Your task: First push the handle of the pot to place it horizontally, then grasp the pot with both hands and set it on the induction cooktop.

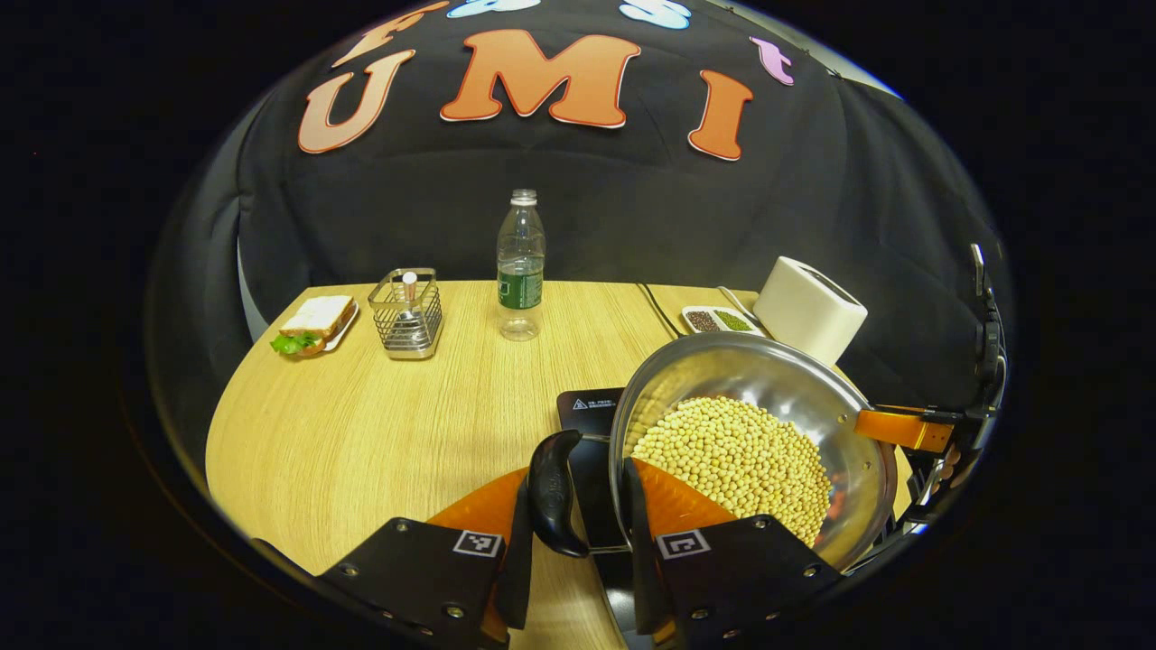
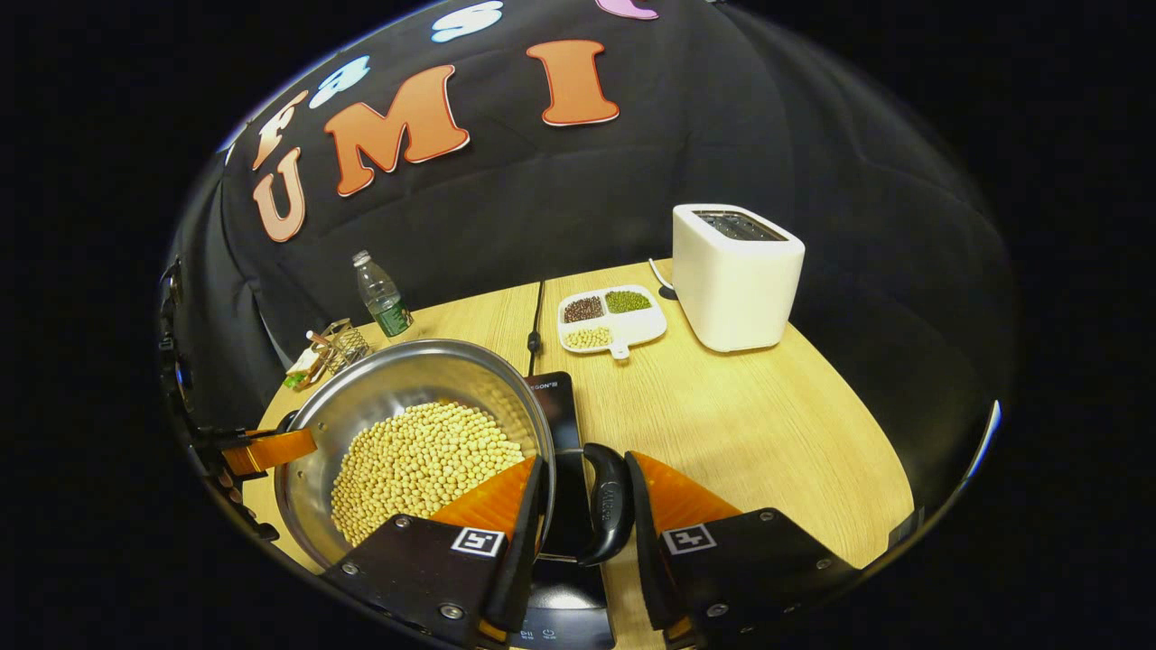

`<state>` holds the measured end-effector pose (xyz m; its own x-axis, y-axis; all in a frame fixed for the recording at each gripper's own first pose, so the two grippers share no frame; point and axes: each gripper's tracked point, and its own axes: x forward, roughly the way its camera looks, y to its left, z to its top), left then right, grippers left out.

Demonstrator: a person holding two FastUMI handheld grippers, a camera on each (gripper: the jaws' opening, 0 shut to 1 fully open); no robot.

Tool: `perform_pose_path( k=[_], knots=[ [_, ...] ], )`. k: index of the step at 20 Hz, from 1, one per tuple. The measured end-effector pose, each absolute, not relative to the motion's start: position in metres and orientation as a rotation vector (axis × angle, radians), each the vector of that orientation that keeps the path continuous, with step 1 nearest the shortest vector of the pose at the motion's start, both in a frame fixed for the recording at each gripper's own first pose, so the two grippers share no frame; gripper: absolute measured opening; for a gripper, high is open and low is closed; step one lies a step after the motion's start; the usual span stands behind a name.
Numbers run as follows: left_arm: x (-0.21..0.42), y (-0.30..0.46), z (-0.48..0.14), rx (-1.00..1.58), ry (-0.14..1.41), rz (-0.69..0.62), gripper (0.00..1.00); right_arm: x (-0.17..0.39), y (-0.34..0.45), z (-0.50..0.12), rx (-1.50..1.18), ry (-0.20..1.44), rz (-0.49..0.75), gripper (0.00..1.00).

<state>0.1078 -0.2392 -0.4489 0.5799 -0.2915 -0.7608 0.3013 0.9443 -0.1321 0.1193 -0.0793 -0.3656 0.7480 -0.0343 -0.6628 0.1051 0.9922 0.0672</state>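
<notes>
The pot (image 1: 750, 442) (full of beans) is held over the cooktop (image 2: 560, 424), its two handles lying level on opposite sides, one pinched by the left gripper (image 1: 578, 515) and one by the right gripper (image 2: 585, 506), each equally near.

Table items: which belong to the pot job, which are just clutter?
Job: pot of beans, its black side handles, induction cooktop, left claw, right claw.

Clutter: water bottle, sandwich plate, wire basket, divided bean dish, toaster.
</notes>
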Motion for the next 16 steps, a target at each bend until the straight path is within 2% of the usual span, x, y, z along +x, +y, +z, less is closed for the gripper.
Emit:
perform_pose_path(
  k=[4, 6, 8, 9, 11, 12, 16],
  knots=[
    [0.108, -0.238, -0.46, -0.007, 0.912, -0.34, 0.49, 0.12, -0.076, -0.366, 0.085, 0.718, -0.079, 0.51],
    [0.109, -0.24, -0.449, 0.017, 0.889, -0.349, 0.53, 0.121, -0.075, -0.357, 0.083, 0.702, -0.07, 0.56],
    [0.114, -0.236, -0.432, 0.036, 0.84, -0.351, 0.56, 0.126, -0.074, -0.339, 0.056, 0.644, -0.069, 0.65],
    [0.116, -0.233, -0.417, 0.032, 0.81, -0.337, 0.59, 0.123, -0.075, -0.326, 0.033, 0.622, -0.07, 0.79],
    [0.122, -0.22, -0.384, 0.038, 0.738, -0.303, 0.75, 0.117, -0.071, -0.3, 0.0, 0.576, -0.065, 0.95],
    [0.126, -0.212, -0.365, 0.052, 0.694, -0.285, 0.88, 0.113, -0.067, -0.284, -0.003, 0.548, -0.056, 0.95],
    [0.134, -0.169, -0.271, 0.137, 0.463, -0.186, 0.88, 0.096, -0.056, -0.203, 0.002, 0.4, -0.034, 0.95]
  ],
)
